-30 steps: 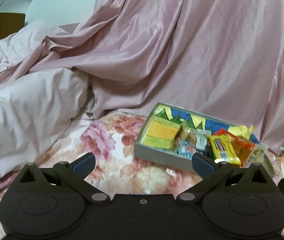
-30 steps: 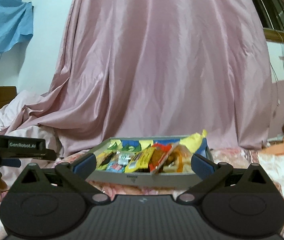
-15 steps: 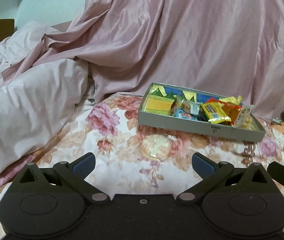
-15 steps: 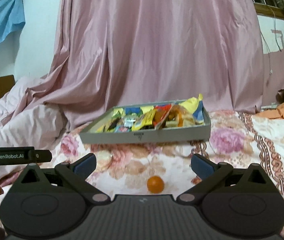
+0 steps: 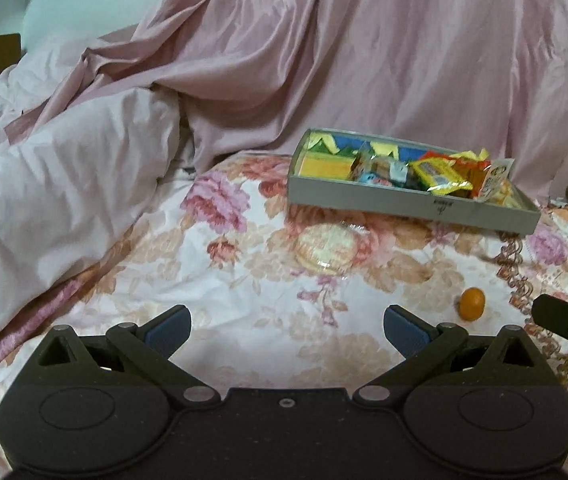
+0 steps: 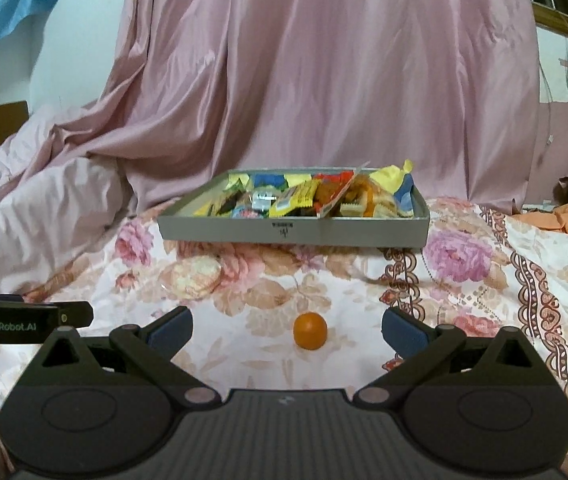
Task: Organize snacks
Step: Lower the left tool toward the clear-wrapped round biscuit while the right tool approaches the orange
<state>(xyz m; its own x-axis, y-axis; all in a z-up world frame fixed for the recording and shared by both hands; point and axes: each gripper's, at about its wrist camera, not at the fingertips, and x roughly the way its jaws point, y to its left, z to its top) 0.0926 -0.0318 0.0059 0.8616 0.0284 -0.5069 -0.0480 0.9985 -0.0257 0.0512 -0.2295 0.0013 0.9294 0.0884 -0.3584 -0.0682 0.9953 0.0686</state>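
Floral bedsheet [image 6: 463, 308] bears a grey tray [image 6: 291, 233] heaped with snack packets [image 6: 295, 198].

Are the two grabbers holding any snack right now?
No. The left gripper and right gripper are both open and hold nothing; the small orange ball lies loose on the bedsheet.

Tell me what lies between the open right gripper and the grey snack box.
In the right wrist view, a small round orange candy lies on the floral bedsheet between the right gripper and the grey cardboard box.

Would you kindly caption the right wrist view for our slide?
Open right gripper faces a small orange ball on the floral bedsheet, before a snack-filled grey tray.
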